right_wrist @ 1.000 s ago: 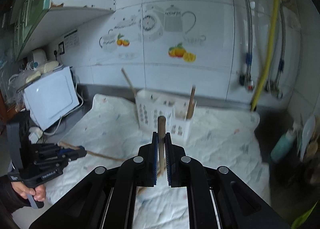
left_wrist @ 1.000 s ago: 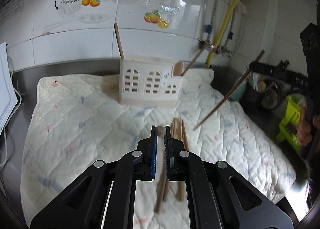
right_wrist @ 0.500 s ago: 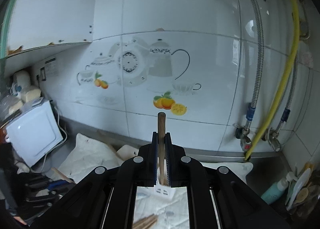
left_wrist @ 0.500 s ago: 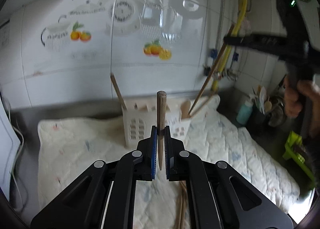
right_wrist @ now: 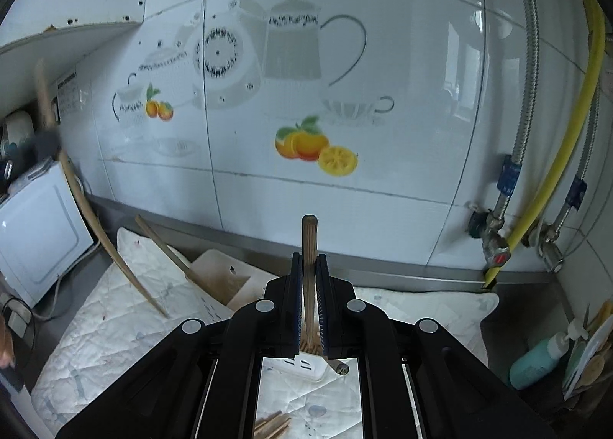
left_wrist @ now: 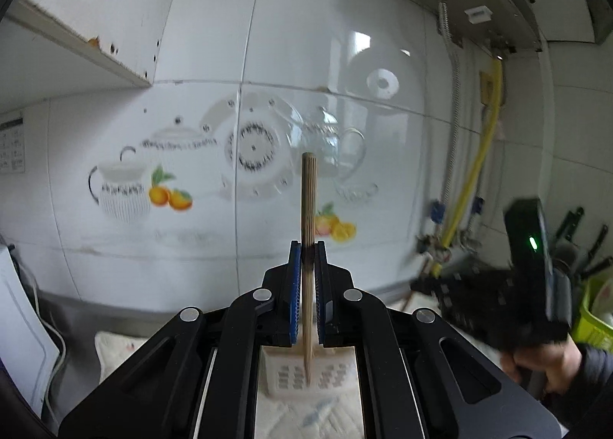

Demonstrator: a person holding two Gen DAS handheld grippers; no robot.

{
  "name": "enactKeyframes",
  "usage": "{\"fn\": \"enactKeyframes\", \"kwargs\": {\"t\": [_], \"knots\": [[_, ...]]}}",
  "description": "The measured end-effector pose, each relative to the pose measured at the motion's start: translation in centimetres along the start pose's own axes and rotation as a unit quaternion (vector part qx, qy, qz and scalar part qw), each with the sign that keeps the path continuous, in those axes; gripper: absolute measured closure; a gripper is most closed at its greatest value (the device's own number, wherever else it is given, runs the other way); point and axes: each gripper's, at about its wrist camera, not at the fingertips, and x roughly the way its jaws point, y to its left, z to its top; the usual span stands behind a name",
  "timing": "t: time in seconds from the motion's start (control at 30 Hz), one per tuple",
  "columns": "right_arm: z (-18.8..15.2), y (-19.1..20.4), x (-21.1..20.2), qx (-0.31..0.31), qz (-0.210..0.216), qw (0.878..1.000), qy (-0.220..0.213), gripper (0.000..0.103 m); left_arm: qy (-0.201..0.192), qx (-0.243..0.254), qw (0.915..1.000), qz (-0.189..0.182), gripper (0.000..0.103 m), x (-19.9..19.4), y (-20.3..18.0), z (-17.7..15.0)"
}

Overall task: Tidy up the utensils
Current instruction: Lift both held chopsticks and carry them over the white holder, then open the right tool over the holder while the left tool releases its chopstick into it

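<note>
My left gripper [left_wrist: 306,247] is shut on a wooden chopstick [left_wrist: 308,201] that stands upright, its thin tip hanging over the white slotted utensil holder [left_wrist: 283,377] just below. My right gripper [right_wrist: 309,258] is shut on another wooden chopstick [right_wrist: 309,234], also upright, above the same holder [right_wrist: 220,274]. One chopstick [right_wrist: 168,253] leans in the holder's left part. In the right wrist view, the left gripper's chopstick [right_wrist: 99,235] shows as a long blurred stick at the left. Several loose chopsticks [right_wrist: 272,425] lie on the mat.
A quilted white mat [right_wrist: 115,324] covers the steel counter against the tiled wall. A white appliance [right_wrist: 34,232] stands at the left. Taps and a yellow hose [right_wrist: 555,159] are at the right, with a teal bottle [right_wrist: 536,362] and a green rack [left_wrist: 595,316] beyond.
My left gripper has lifted a chopstick off the mat and risen over the holder. My right gripper has moved with its chopstick closer to the wall, above the holder.
</note>
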Motion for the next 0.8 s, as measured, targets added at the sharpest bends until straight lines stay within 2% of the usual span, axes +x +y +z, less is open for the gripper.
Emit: {"fn": "enactKeyframes", "kwargs": {"t": [0.13,0.27,0.53,0.8], "knots": [[-0.6,0.1,0.3,-0.002,0.003,1.000,0.003,0.096,-0.005,-0.007,0.9998,0.015,0.098,1.9,0.2,0.2],[-0.9,0.0,0.5,-0.003,0.005,1.000,0.007,0.096,-0.002,-0.019,0.9997,0.016,0.098,3.5,0.6,0.5],[-1.7,-0.5,1.4,-0.002,0.002,1.000,0.016,0.096,-0.011,-0.013,0.9995,0.026,0.098,6.4,0.3,1.7],[-2.4,-0.5,1.6,-0.003,0.005,1.000,0.016,0.095,0.026,-0.015,0.9987,0.040,0.098,9.4,0.8,-0.8]]}}
